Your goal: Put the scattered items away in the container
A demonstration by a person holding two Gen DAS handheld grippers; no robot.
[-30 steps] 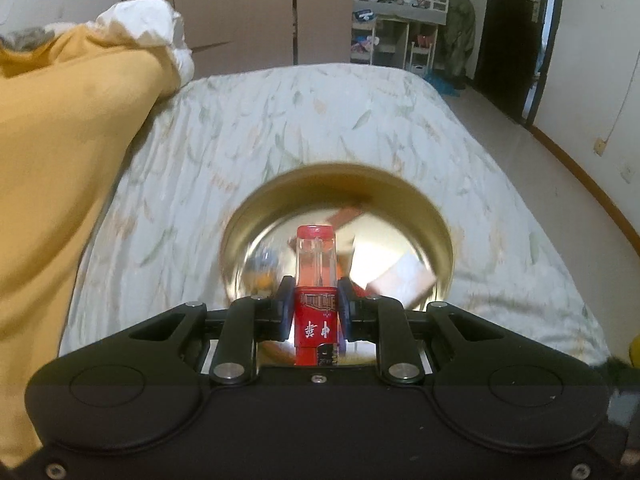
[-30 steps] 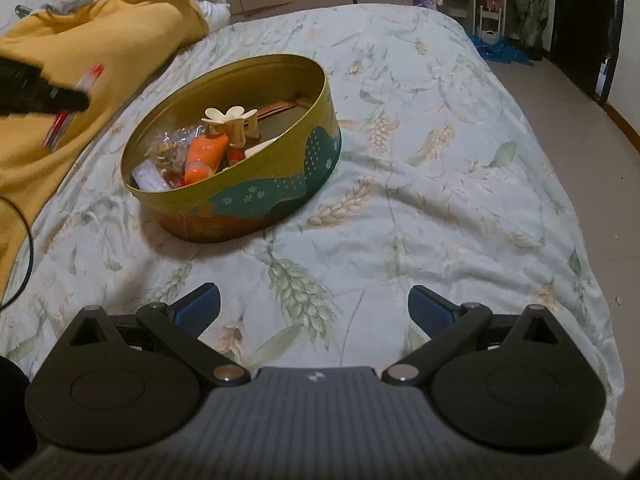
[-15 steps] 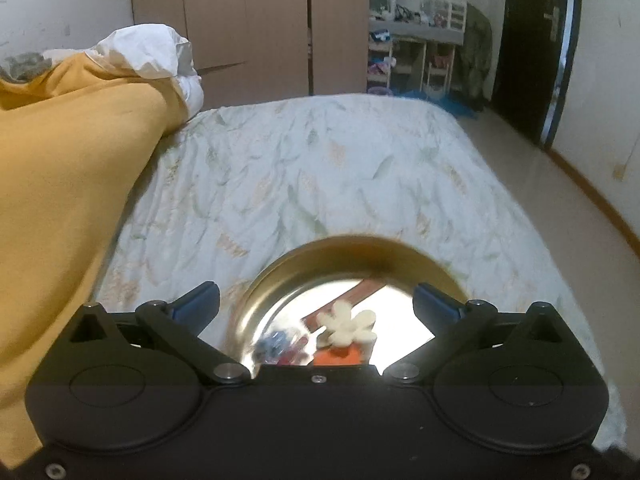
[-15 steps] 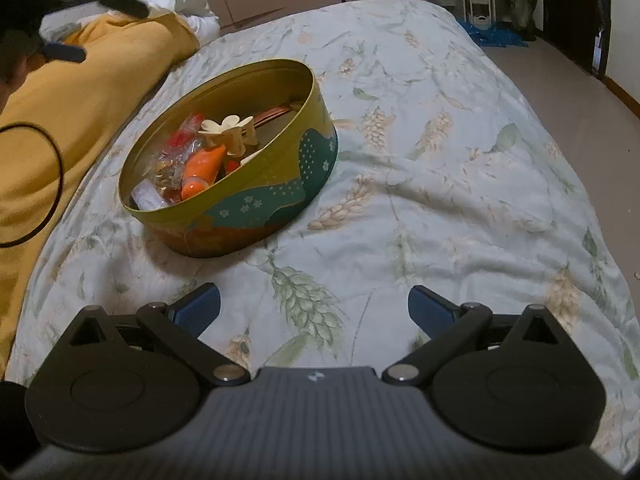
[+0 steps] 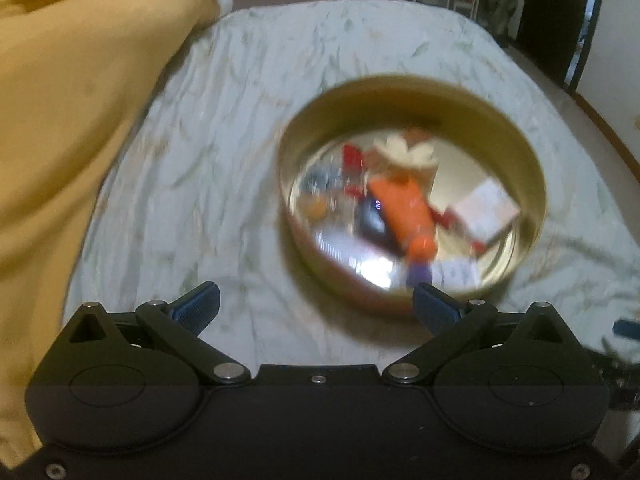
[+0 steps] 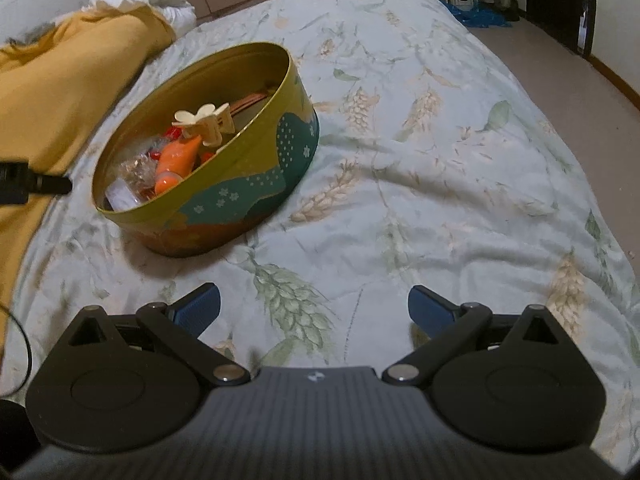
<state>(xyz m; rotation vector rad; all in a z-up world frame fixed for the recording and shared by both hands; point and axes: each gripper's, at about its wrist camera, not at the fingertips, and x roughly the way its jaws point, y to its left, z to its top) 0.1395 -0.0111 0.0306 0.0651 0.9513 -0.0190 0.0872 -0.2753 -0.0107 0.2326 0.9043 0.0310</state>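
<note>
bedspread (image 6: 440, 168) with leaf print under round tin (image 6: 248, 184); yellow blanket (image 6: 60, 80) beside it; left gripper (image 5: 316, 308) and right gripper (image 6: 314, 306) both spread wide, empty

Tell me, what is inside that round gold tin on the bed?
The tin holds a cream flower-shaped hair clip lying on top of an orange tube, plus red bits and clear wrappers. Whatever lies beneath that pile is covered.

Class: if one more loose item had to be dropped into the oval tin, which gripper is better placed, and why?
Probably the left gripper: its jaws are open and empty, with the tin just ahead. The right gripper, equally open, sits farther from the tin.
</note>
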